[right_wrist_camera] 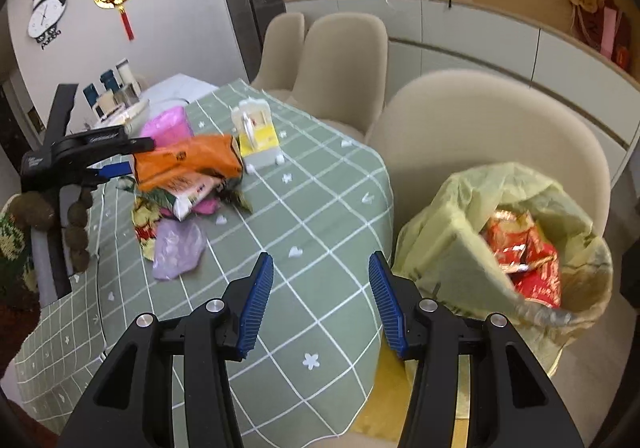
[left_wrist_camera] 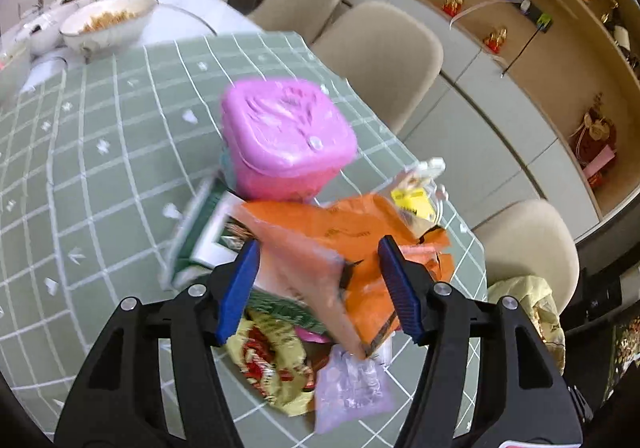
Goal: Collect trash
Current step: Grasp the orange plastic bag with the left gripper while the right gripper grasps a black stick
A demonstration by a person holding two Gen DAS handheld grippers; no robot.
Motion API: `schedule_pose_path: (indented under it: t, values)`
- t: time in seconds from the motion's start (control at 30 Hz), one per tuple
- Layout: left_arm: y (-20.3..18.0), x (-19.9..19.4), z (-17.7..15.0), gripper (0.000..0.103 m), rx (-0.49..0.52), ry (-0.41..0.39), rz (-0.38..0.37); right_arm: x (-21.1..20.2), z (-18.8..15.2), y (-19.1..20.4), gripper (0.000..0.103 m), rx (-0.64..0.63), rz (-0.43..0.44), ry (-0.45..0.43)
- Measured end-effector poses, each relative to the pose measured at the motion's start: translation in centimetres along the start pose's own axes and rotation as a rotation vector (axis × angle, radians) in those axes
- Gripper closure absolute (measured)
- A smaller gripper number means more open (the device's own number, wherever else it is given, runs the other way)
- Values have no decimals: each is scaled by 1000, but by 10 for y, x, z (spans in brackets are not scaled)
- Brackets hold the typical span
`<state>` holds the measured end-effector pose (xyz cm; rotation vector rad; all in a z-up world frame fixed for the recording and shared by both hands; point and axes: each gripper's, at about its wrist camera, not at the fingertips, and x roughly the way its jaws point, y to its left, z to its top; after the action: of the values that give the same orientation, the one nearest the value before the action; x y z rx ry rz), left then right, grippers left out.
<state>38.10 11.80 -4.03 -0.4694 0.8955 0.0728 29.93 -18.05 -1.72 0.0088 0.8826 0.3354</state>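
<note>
A pile of trash lies on the green checked tablecloth [left_wrist_camera: 80,175]. An orange snack bag [left_wrist_camera: 320,260] tops the pile, also in the right wrist view [right_wrist_camera: 188,159]. My left gripper [left_wrist_camera: 320,284] is open, its blue pads on either side of the orange bag, and appears from the side in the right wrist view [right_wrist_camera: 116,169]. Under the bag lie a red-and-gold wrapper [left_wrist_camera: 272,364], a pale purple bag [left_wrist_camera: 352,384] and a green-and-white box [left_wrist_camera: 212,232]. My right gripper [right_wrist_camera: 320,300] is open and empty above the table corner. A bin with a yellow-green liner [right_wrist_camera: 500,248] holds red wrappers.
A pink lidded tub [left_wrist_camera: 288,135] stands behind the pile. A yellow-and-white package [right_wrist_camera: 256,135] stands on the table. Bowls [left_wrist_camera: 108,23] and containers sit at the far end. Beige chairs [right_wrist_camera: 480,127] line the table's right side, one right behind the bin.
</note>
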Motion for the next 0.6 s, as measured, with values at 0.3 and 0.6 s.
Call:
schedule_pose_path:
  t: [0.3, 0.6]
  values:
    - [-2, -39, -27, 90, 69, 29, -42, 14, 25, 9, 56, -40, 62, -18]
    - [40, -110, -98, 90, 88, 69, 28, 42, 46, 52, 56, -217, 197, 7]
